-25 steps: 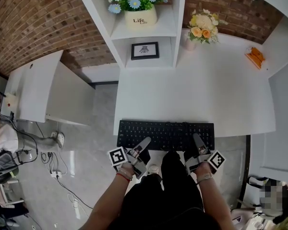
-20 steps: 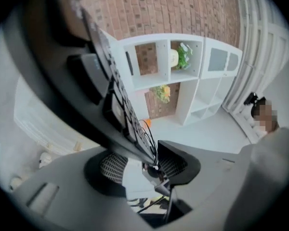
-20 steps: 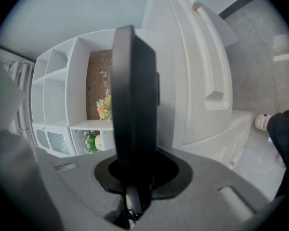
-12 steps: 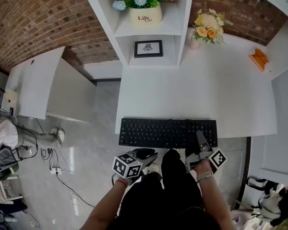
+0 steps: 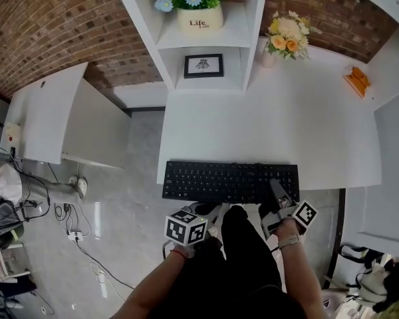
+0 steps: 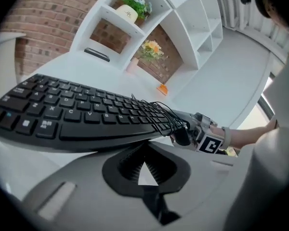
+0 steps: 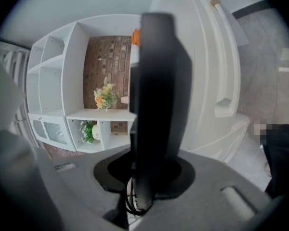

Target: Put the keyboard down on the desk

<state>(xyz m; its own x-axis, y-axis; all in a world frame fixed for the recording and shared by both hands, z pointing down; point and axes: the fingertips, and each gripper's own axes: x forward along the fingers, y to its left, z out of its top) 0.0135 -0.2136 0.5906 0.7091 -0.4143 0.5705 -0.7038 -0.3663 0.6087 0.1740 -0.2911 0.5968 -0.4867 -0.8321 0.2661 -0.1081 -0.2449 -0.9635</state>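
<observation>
The black keyboard (image 5: 229, 181) lies flat along the front edge of the white desk (image 5: 272, 118). My right gripper (image 5: 276, 193) is shut on its right end. In the right gripper view the keyboard (image 7: 154, 95) stands edge-on between the jaws, which have just been opening a little, and its coiled cable (image 7: 131, 196) hangs below. My left gripper (image 5: 205, 211) sits just off the desk's edge, below the keyboard's left half. It is shut on nothing. In the left gripper view its closed jaws (image 6: 144, 170) sit under the keyboard (image 6: 77, 114), which they do not touch.
A shelf unit at the back holds a flower pot (image 5: 198, 18) and a framed picture (image 5: 203, 65). A vase of flowers (image 5: 284, 35) and an orange thing (image 5: 356, 78) stand far back on the desk. A white cabinet (image 5: 60, 118) and floor cables (image 5: 73, 211) lie to the left.
My left gripper let go of the keyboard's left part, drew back towards the person and rolled so that its marker cube faces up. It is now shut. The right gripper stayed on the keyboard.
</observation>
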